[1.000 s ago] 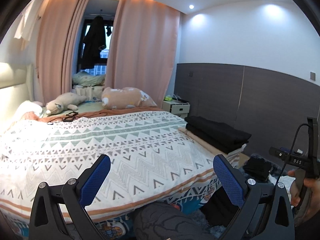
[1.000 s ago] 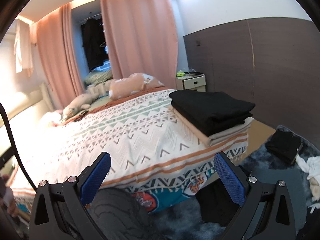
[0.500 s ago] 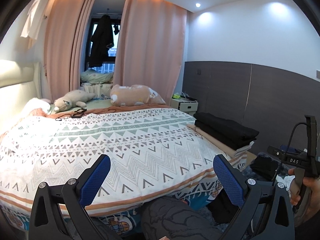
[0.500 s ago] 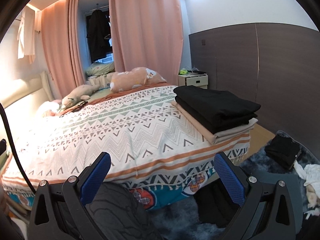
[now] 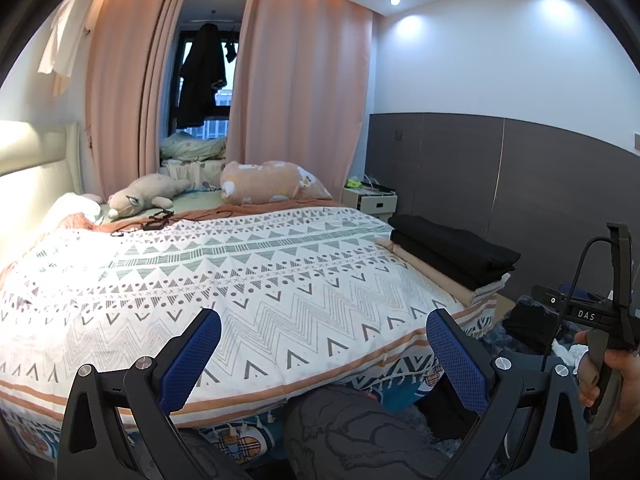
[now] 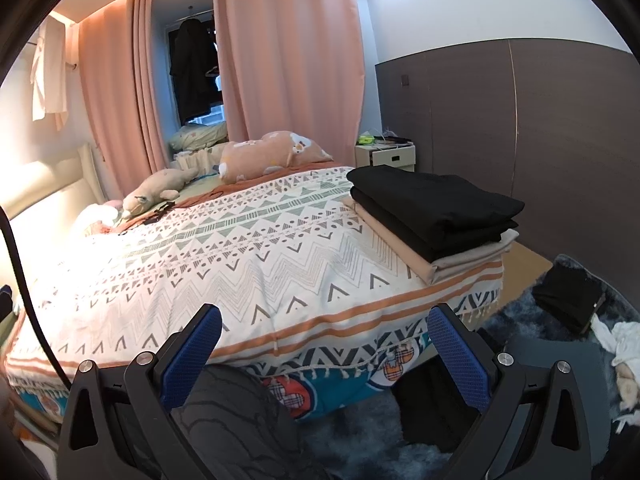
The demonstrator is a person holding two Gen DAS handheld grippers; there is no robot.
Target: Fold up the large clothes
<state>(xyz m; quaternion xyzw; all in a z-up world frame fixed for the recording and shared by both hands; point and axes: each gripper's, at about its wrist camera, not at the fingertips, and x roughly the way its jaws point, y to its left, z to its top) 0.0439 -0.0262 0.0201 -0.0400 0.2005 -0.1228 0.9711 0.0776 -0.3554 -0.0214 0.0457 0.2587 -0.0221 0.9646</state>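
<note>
Your left gripper (image 5: 320,356) is spread wide, its blue pads (image 5: 192,360) well apart and holding nothing. It hangs at the foot of the bed, above your knee (image 5: 352,432), facing the patterned bedspread (image 5: 240,280).

Your right gripper (image 6: 320,354) is likewise wide apart and empty, in the same attitude over the bedspread's foot edge. In the left wrist view, its body (image 5: 592,312) appears at the right edge, held by your right hand (image 5: 612,376).

The folded clothes (image 6: 432,212) form one stack on the bed's far right corner: black garments on top, beige and pale layers beneath. From the right gripper, the stack lies ahead and to the right, beyond the right finger, not touching it. From the left gripper, the same stack (image 5: 452,252) lies further right and well apart.

A dark garment (image 6: 568,300) lies on the floor rug (image 6: 516,320) to the right of the bed, beside white cloth (image 6: 624,340). Both are clear of the grippers.

Two plush toys (image 5: 148,198) rest near the headboard, at the opposite end from both grippers.
</note>
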